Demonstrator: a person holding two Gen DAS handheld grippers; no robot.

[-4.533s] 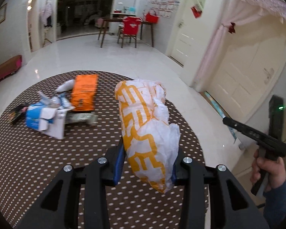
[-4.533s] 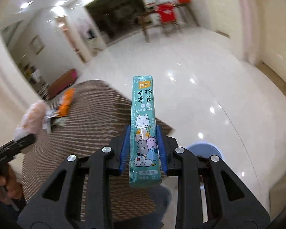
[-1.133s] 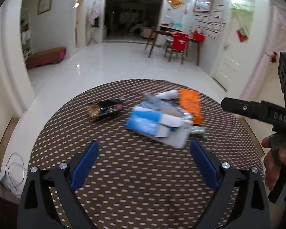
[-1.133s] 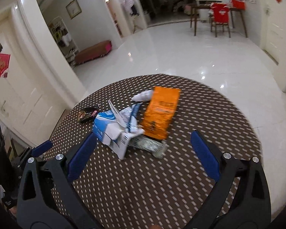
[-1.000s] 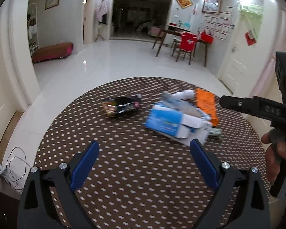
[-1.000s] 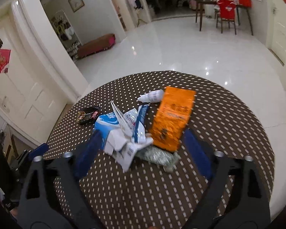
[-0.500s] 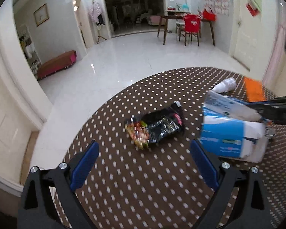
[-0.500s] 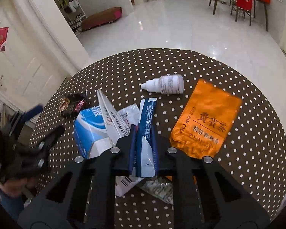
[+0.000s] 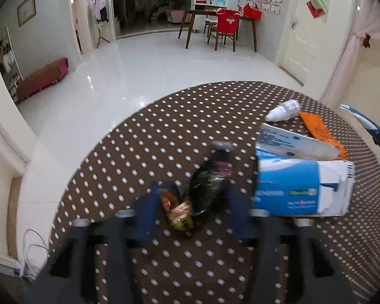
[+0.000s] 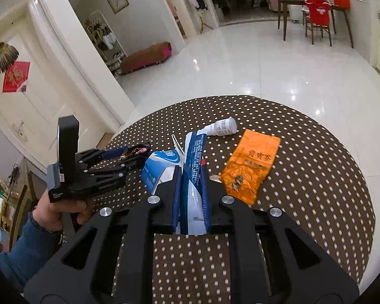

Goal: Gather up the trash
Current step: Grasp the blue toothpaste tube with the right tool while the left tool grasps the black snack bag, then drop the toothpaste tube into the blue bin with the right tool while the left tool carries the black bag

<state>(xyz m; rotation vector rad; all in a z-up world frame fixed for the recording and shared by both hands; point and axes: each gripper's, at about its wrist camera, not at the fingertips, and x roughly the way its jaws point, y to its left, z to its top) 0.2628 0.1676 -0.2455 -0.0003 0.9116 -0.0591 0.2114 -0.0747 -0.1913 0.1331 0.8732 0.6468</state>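
- Right gripper (image 10: 191, 200): jaws clamped on a flat blue-and-white tube (image 10: 193, 172). The tube is squeezed thin, printed with small white text, and its far end rises over the table.
- Left gripper (image 9: 190, 210): jaws closing around a black wrapper (image 9: 210, 187), which lies between the blue pads. The pads are blurred; contact cannot be confirmed.
- Wrapper: crinkled glossy foil, dark body, with a twisted red-and-yellow end toward the gripper. It lies on the table, just left of the carton.
- Carton (image 9: 299, 190): blue and white card, torn open, with ragged white flaps; a flattened panel sticks up behind it. It lies near the table's middle.
- Orange pouch (image 10: 250, 164): creased shiny film with dark characters, flat on the cloth right of the tube.
- Small bottle (image 10: 223, 127): white plastic, cylindrical with a tapered nozzle, on its side beyond the tube.
- Table (image 10: 316, 202): round, covered in brown cloth with regular white dots.
- A hand (image 10: 60, 209) in a blue sleeve (image 10: 25, 248) holds the left gripper's black handle.
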